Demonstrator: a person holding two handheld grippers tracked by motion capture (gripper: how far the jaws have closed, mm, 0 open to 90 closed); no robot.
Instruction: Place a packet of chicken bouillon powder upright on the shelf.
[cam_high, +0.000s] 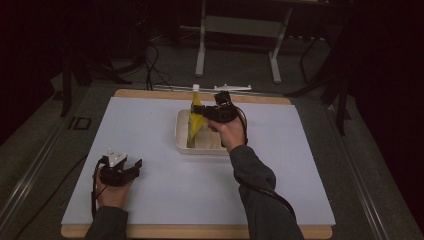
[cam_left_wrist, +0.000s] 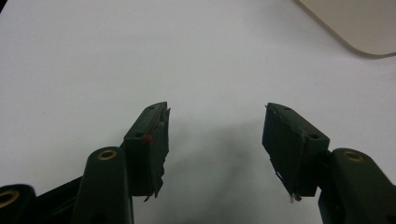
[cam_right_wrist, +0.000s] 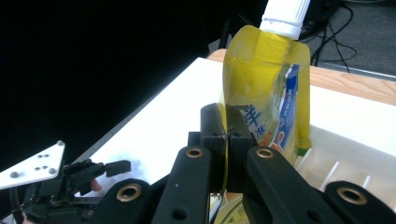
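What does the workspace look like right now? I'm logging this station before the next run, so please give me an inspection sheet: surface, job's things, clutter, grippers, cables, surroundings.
Surface: white mat on a wooden table, bare apart from the tray.
Job's things: yellow spouted pouch with a white cap, held upright over the cream tray; another yellow item lies in the tray, too blurred to name.
Clutter: nothing seen on the mat.
Grippers: right gripper shut on the pouch's edge; left gripper open, resting on the mat, holding nothing.
Cables: one trails from each gripper; more cables on the floor beyond the table.
Surroundings: dark room, grey floor, white stand legs behind the table.
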